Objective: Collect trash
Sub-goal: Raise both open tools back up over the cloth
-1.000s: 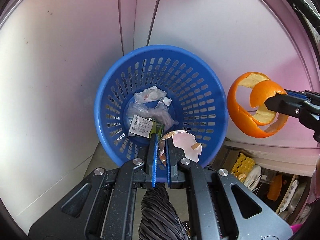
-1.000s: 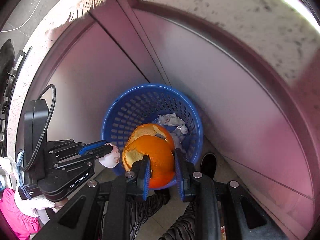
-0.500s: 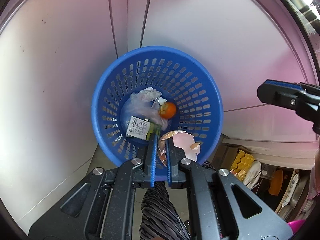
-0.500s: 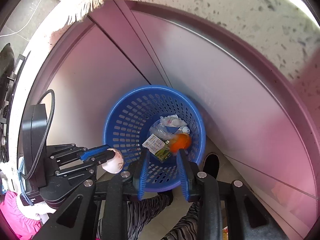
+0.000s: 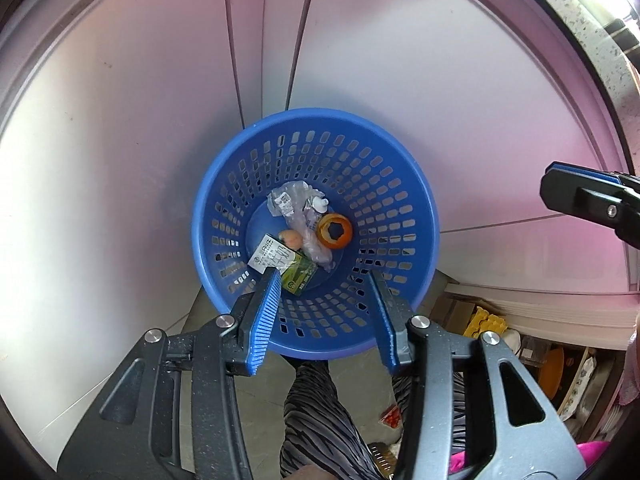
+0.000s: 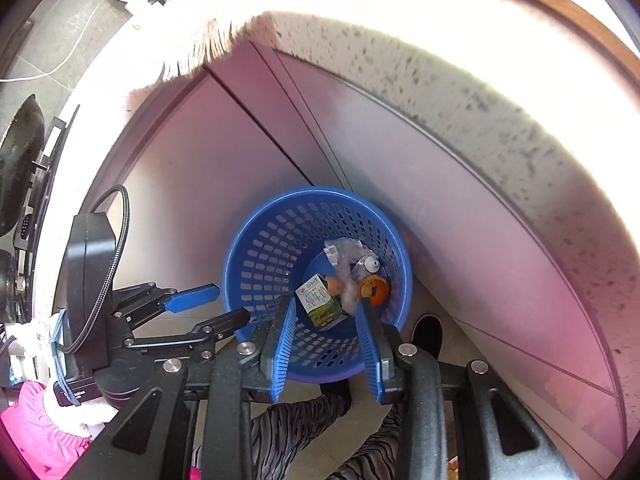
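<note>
A blue perforated trash basket point(image 5: 224, 216) stands on the floor against white cabinet doors; it also shows in the right wrist view point(image 6: 256, 256). Inside lie an orange peel point(image 5: 335, 232), an eggshell point(image 5: 291, 239), a green-and-white carton point(image 5: 280, 262) and crumpled clear plastic point(image 5: 292, 204). In the right wrist view the peel point(image 6: 374, 290), eggshell point(image 6: 333, 285) and carton point(image 6: 320, 300) lie at the bottom. My left gripper point(image 5: 324, 276) is open and empty above the basket's near rim. My right gripper point(image 6: 326, 304) is open and empty above the basket too.
White cabinet doors point(image 5: 120, 140) stand behind the basket under a speckled stone countertop point(image 6: 480, 92). A fringed cloth point(image 6: 208, 36) hangs over the counter edge. A low shelf with dishes and an egg tray point(image 5: 486, 322) sits at the right. The person's striped trouser legs point(image 5: 320, 412) are below.
My right gripper opened and the orange peel dropped into the basket. Then my left gripper opened and the eggshell fell in too. Both grippers are now empty.
</note>
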